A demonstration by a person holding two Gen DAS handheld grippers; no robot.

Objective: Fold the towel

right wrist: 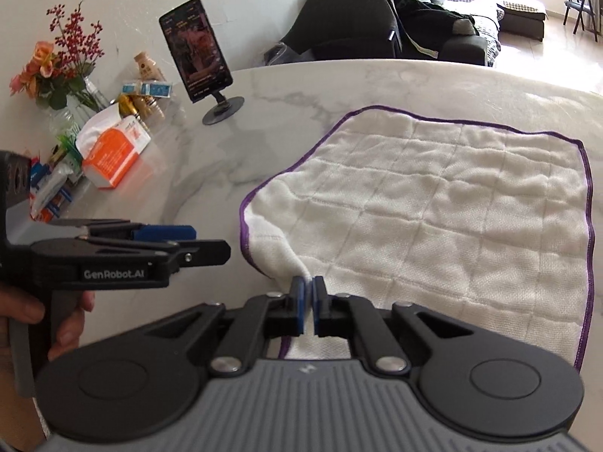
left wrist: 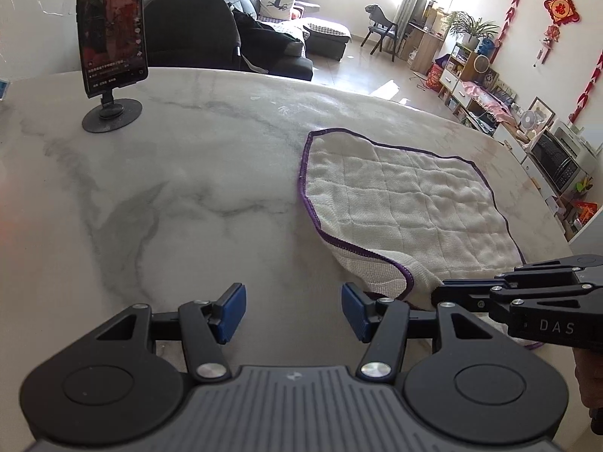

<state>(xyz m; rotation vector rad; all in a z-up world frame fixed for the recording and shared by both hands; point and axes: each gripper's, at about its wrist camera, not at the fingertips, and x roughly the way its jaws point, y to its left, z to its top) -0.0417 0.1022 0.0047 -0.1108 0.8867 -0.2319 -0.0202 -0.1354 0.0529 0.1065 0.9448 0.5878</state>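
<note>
Right tongs (right wrist: 308, 297): pinched shut on near edge of towel (right wrist: 452, 207), cloth bunched between pads. Left tongs (left wrist: 294, 310): wide open, empty, beside towel's near corner. Towel: spread flat toward tabletop (left wrist: 188, 188) far edge. Step: first grip. Next: left tongs must seize near corner.

Quilted cloth towel (right wrist: 452, 203), glossy marble table (left wrist: 188, 173)

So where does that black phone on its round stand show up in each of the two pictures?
Left wrist view: the black phone on its round stand stands top left, far across the marble table.
Right wrist view: the phone is upper middle-left, beside the clutter.
Shared landmark: the white quilted towel with purple edging.
</note>
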